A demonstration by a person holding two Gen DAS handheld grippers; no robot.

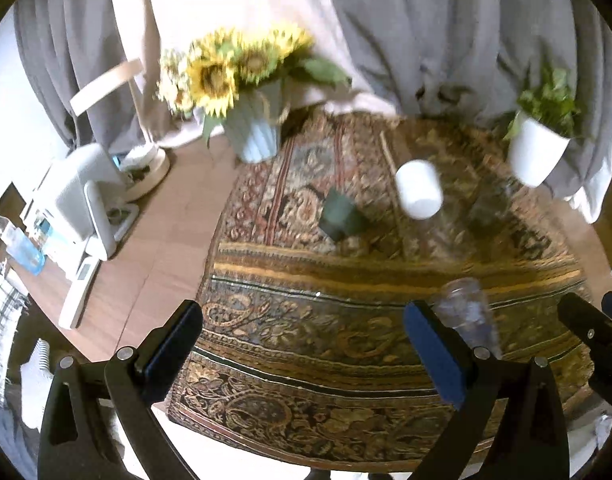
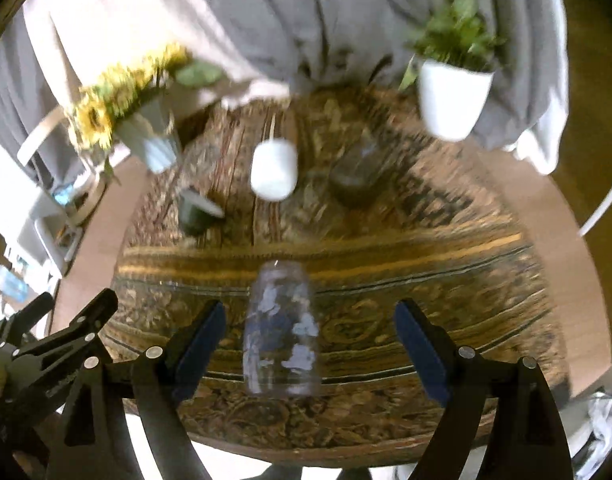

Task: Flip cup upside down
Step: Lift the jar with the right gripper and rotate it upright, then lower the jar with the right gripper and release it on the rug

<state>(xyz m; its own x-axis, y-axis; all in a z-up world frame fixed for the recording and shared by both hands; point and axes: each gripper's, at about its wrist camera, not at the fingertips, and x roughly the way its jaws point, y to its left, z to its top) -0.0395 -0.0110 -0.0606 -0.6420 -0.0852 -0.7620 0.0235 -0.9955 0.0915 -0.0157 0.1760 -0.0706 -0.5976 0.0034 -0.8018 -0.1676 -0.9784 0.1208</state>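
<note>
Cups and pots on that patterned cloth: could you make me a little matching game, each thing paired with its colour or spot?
Things:
1. clear cup
2. white cup
3. green cup
4. vase

Descriptions:
A. holds sunflowers
B. between the open right tongs
C. dark, left of the white cup
D. plain white, mid-cloth

Pairs: 1-B, 2-D, 3-C, 4-A

My left tongs [image 1: 304, 350] spread wide, blue pads facing inward, nothing gripped. My right tongs [image 2: 310, 346] also spread wide, nothing touching either pad. Both point forward and down, side by side, left tongs close beside right. Frames blurred, so exact height unclear.
</note>
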